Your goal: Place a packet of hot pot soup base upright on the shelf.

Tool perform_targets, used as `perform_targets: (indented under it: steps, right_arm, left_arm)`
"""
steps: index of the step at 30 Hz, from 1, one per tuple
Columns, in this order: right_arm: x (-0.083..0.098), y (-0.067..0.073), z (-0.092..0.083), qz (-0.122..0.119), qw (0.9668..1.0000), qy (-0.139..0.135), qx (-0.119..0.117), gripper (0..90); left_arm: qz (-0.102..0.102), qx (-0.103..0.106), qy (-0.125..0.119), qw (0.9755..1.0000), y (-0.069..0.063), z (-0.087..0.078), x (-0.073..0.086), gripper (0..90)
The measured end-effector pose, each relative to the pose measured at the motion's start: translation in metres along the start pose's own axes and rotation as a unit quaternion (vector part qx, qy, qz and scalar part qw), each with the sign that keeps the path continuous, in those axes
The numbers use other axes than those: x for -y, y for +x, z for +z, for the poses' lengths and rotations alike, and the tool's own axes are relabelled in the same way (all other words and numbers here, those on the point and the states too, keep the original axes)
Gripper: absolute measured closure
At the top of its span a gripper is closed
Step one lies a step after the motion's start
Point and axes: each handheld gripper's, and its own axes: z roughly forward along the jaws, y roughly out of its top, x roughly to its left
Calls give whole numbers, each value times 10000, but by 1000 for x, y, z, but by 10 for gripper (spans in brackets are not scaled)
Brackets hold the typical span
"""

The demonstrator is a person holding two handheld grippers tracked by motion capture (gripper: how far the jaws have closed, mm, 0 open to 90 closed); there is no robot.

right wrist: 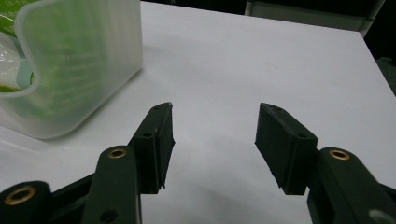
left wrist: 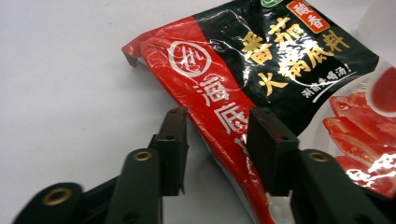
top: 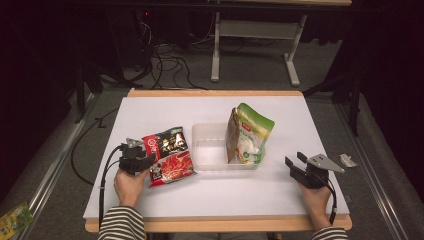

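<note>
Jaws of the left gripper [left wrist: 217, 135] are spread astride a red-and-black sauce packet's [left wrist: 280, 88] edge, not clamped; the right gripper [right wrist: 215, 140] is held agape beside a clear tub [right wrist: 79, 65].

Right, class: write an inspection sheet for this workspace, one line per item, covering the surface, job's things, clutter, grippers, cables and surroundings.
Surface: white table with wood edging.
Job's things: clear plastic bin mid-table; green pouch standing upright in it; red and black pouch lying flat to its left.
Clutter: small crumpled scrap at the table's right edge.
Grippers: left gripper open, jaws astride the red pouch's edge; right gripper open, holding nothing.
Cables: black gripper cable trailing off the left side.
Surroundings: cable tangle on the floor beyond, table frame behind.
</note>
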Motion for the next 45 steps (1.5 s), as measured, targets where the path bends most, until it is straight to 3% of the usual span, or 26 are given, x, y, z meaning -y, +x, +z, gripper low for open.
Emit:
perform_targets:
  steps: [5, 12, 31, 36, 45]
  right_arm:
    - [0, 2, 0, -73, 10000, 5, 29, 469]
    - [0, 2, 0, -124, 9999, -3, 38, 469]
    - [1, 5, -1, -238, 9997, -47, 64, 466]
    - [1, 5, -1, -258, 9996, -51, 58, 466]
    - [1, 6, -1, -269, 9996, -32, 64, 466]
  left_arm:
    - [-119, -15, 87, 9999, 0, -1, 0, 715]
    - [-318, 21, 218, 9993, -3, 1, -2, 765]
    - [-161, -72, 360, 9992, -15, -9, 0, 890]
    - [-319, 70, 306, 9990, -17, -16, 9, 891]
    - [-380, 267, 374, 9982, -25, -31, 22, 880]
